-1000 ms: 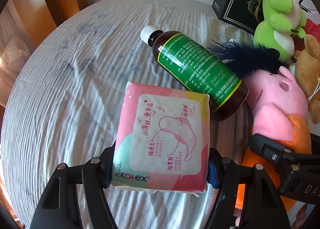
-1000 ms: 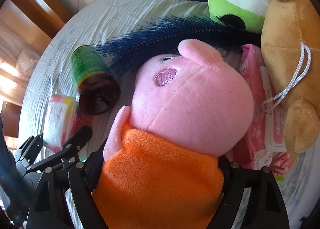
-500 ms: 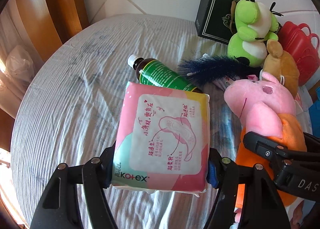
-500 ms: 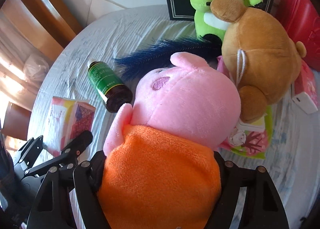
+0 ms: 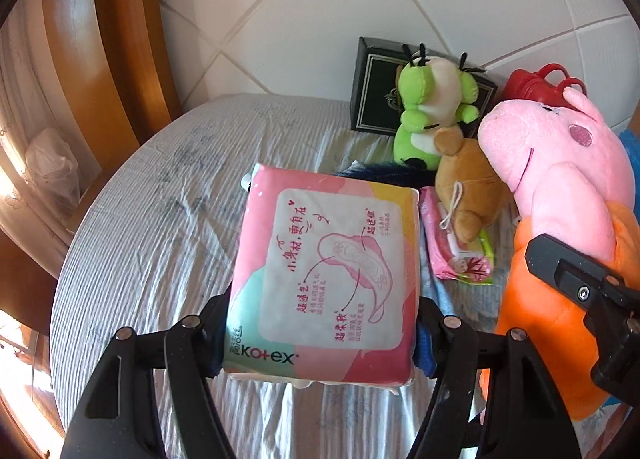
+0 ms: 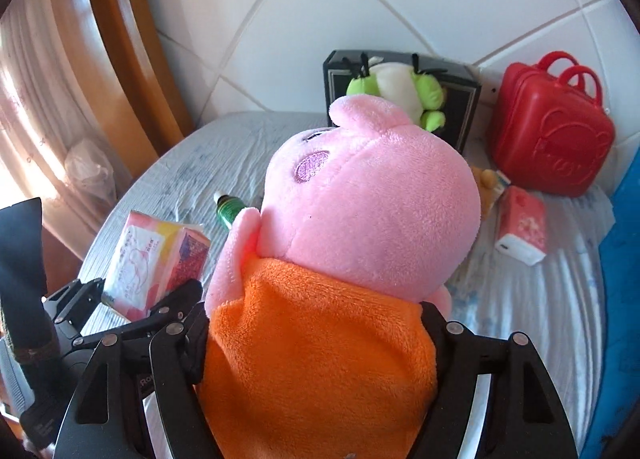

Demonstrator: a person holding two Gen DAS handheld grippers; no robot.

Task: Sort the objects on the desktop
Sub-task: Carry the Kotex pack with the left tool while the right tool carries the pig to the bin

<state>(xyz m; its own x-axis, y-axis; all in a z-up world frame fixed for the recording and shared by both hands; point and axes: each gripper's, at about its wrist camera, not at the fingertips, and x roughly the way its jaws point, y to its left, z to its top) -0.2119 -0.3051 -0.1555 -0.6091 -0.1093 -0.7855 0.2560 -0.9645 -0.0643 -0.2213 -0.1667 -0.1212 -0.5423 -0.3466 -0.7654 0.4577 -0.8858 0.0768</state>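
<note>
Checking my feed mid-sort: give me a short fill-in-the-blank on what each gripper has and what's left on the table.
1. The left gripper is shut on a pink ____ pack.
2. The right gripper holds a pink pig plush by its ____ body.
3. The green plush stands in front of a ____ box.
4. By the wall sits a ____ toy suitcase.

Missing words: Kotex; orange; black; red
</note>
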